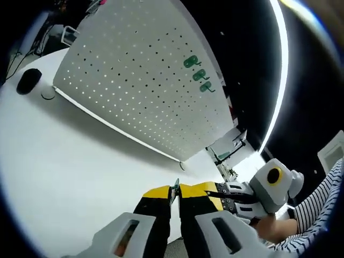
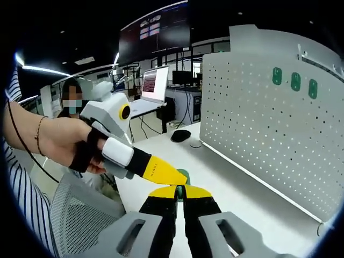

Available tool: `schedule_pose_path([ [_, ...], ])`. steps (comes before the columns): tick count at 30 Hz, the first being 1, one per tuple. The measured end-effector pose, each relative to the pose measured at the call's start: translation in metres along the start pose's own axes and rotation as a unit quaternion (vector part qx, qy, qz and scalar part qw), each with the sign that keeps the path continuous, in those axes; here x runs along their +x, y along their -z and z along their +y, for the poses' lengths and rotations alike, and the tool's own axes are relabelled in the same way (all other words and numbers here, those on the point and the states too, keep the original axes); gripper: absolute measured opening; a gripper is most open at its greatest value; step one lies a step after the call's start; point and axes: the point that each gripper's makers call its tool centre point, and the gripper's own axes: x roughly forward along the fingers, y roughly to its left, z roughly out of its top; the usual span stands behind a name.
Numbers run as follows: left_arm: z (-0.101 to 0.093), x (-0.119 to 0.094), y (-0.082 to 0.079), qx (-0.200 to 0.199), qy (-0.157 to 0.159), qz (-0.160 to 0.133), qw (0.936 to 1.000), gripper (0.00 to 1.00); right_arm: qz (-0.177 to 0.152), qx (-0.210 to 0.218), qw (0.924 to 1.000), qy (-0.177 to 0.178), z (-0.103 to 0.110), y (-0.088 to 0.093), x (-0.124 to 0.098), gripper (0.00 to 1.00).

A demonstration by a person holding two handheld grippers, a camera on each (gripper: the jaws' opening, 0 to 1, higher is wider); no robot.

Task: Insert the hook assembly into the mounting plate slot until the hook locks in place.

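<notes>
Both hand-held grippers, left and right, pinch green hook; pegboard edge at 12 o'clock, bare surface between.

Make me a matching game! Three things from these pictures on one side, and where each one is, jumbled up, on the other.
Things:
1. green hooks
2. black mouse
3. small green hook piece

Places:
A. lying on the white table
B. pinched between the right gripper tips
C. hanging in a row on the white pegboard

Pairs: 1-C, 2-A, 3-B
</notes>
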Motion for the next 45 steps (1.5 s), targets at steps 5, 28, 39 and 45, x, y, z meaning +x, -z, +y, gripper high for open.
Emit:
schedule_pose_path([
  [5, 0.004, -0.003, -0.005, 0.035, -0.009, -0.007, 0.9993, 0.12, 0.005, 0.004, 1.0000, -0.004, 0.002, 0.003, 0.001, 0.00],
  [28, 0.007, -0.023, 0.002, 0.126, -0.022, -0.042, 0.9909, 0.83, -0.082, 0.065, 0.9928, 0.059, -0.029, -0.020, -0.016, 0.00],
  [39, 0.015, -0.024, 0.008, 0.132, -0.033, -0.040, 0.9899, 0.87, -0.120, 0.049, 0.9868, 0.097, -0.043, -0.037, -0.022, 0.00],
  [45, 0.018, -0.025, 0.014, 0.145, -0.039, -0.030, 0.9882, 0.86, -0.138, 0.041, 0.9823, 0.120, -0.053, -0.049, -0.027, 0.00],
])
